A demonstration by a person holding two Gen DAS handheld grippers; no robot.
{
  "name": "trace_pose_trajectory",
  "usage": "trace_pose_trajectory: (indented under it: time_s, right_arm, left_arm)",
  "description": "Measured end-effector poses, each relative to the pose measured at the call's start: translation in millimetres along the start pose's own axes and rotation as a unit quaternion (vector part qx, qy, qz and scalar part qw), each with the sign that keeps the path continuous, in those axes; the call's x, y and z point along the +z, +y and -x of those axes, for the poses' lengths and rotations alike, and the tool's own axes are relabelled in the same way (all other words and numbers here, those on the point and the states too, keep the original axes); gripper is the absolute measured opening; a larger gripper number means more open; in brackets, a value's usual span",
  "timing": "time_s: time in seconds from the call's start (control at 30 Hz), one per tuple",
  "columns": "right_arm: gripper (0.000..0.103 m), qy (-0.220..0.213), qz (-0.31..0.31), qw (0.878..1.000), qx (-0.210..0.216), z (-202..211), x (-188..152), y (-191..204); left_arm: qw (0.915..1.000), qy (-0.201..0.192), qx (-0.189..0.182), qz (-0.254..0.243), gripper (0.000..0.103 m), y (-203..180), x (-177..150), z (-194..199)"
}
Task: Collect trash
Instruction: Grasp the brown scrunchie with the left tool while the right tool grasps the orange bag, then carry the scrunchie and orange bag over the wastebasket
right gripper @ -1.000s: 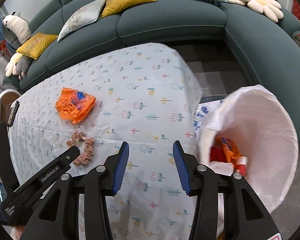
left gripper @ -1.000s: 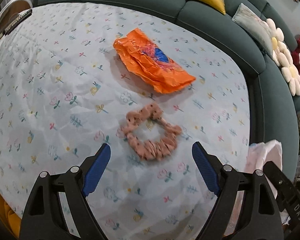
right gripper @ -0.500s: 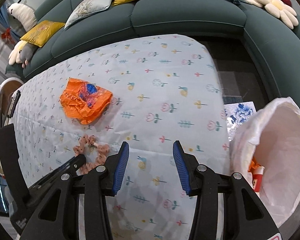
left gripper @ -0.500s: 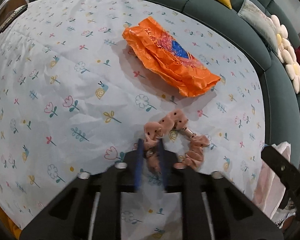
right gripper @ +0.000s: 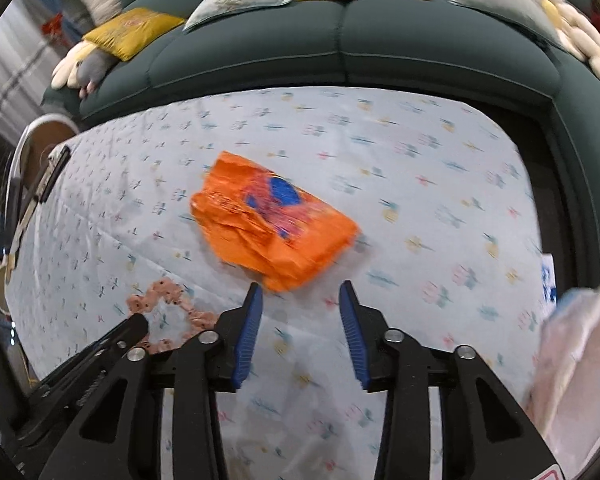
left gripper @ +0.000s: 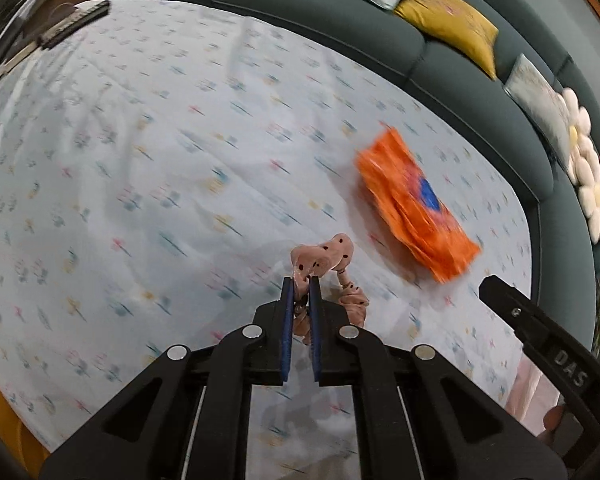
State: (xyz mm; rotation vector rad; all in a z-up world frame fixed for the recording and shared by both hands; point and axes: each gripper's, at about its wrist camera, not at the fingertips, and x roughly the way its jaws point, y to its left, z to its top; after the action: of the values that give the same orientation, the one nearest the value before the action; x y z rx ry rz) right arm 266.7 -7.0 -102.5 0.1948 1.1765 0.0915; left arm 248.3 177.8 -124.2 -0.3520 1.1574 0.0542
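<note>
Left gripper [left gripper: 301, 280], wide apart a second ago, now clamped on pink scrunchie [left gripper: 327, 258], lifting one end off floral tablecloth [left gripper: 140, 184]; pickup secured, probably bound for the bin. Right gripper [right gripper: 300, 296] spread and empty, aimed at orange wrapper [right gripper: 274, 220] lying flat just ahead of its fingertips, untouched.

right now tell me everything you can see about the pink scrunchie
The pink scrunchie is a ruffled fabric loop with small dark dots, soft and crinkled. The left gripper is shut on one side of it, blue pads pinching the ruffle, and the rest of the loop trails beyond the fingers. The right wrist view shows it lying as an open ring on the floral tablecloth, apart from the orange wrapper.
</note>
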Motion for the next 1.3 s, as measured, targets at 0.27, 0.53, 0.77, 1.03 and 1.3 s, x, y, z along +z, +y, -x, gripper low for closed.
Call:
trace_pose_trajectory:
  time_s: [0.27, 0.53, 0.77, 1.03, 1.3]
  right_arm:
    - [0.035, 0.025, 0.028, 0.999, -0.018, -40, 21, 20]
    - [0.027, 0.044, 0.016, 0.999, -0.017, -64, 7, 12]
    - [0.015, 0.042, -0.001, 0.999, -0.015, -44, -9, 5]
    - [0.014, -0.001, -0.040, 0.999, -0.010, 26, -30, -35]
    - [0.014, -0.054, -0.070, 0.996, -0.025, 105, -56, -84]
  left_arm:
    - [0.9999, -0.001, 0.002, 0.010, 0.007, 18, 22, -9]
    - [0.9999, 0.012, -0.008, 0.002, 0.007, 7, 24, -27]
    - [0.9996, 0.012, -0.020, -0.016, 0.007, -13, 15, -17]
    - [0.9982, 0.002, -0.038, -0.046, 0.007, -46, -11, 17]
    - [0.9928, -0.013, -0.070, -0.097, 0.007, -103, -46, 61]
